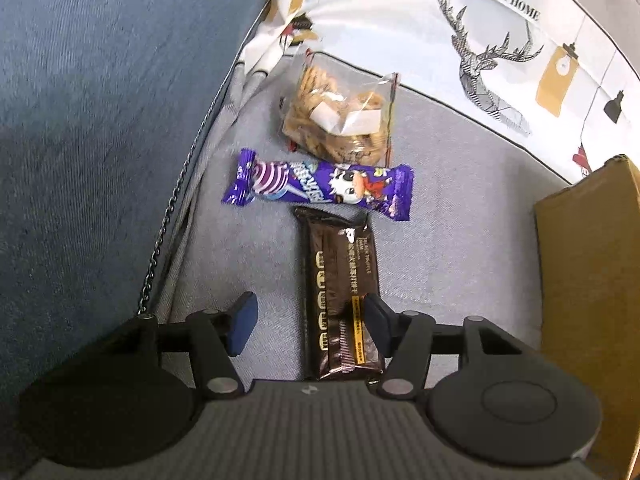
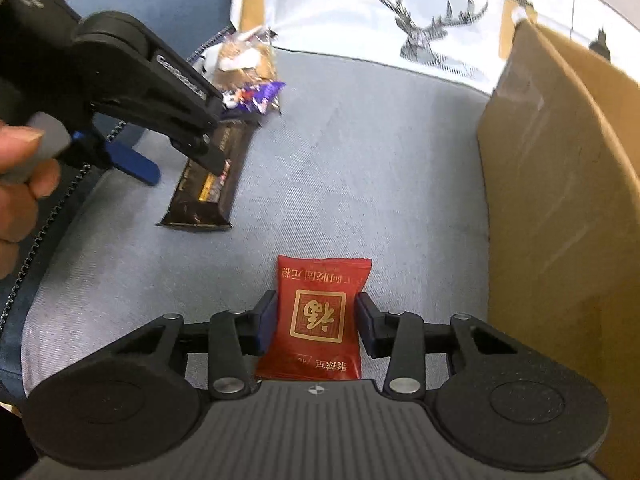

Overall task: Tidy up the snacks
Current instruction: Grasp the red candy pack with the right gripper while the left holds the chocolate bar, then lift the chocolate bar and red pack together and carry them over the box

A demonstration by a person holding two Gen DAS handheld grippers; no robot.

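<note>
Left wrist view: your left gripper [image 1: 308,324] hangs over the grey cushion [image 1: 460,216] with its jaws wide apart. The dark brown snack bar [image 1: 340,292] lies lengthwise between the blue pads [image 1: 242,328], closer to the right-hand one, which overlaps the bar's edge in the picture; you can't tell if it touches. The other pad stands clear. Nothing is gripped. The bar's near end is cut off by the gripper body.

Beyond it lies the purple wrapped snack [image 1: 320,188], crosswise, its edge just meeting the bar's far end. Further back sits a clear bag of biscuits [image 1: 340,116], contents soft and hard to read. A printed white pillow [image 1: 460,32] with a deer drawing stands behind. The cardboard box [image 1: 588,280] is cut off at the right edge; its inside is not visible.

Right wrist view: your right gripper [image 2: 316,322] straddles the red snack packet [image 2: 318,320], which lies flat on the cushion near the box [image 2: 560,200]. The pads sit right at the packet's two side edges, narrow gap at most; whether they press on it you can't tell. The packet's near end is hidden under the gripper body. No earlier picture to check against.

Your left gripper [image 2: 182,166] shows at upper left, blurred, over the brown bar [image 2: 208,188], covering its far part. A hand [image 2: 20,184] is cut off at the left edge. The purple snack [image 2: 256,96] and biscuit bag [image 2: 244,56] are blurred behind.
</note>
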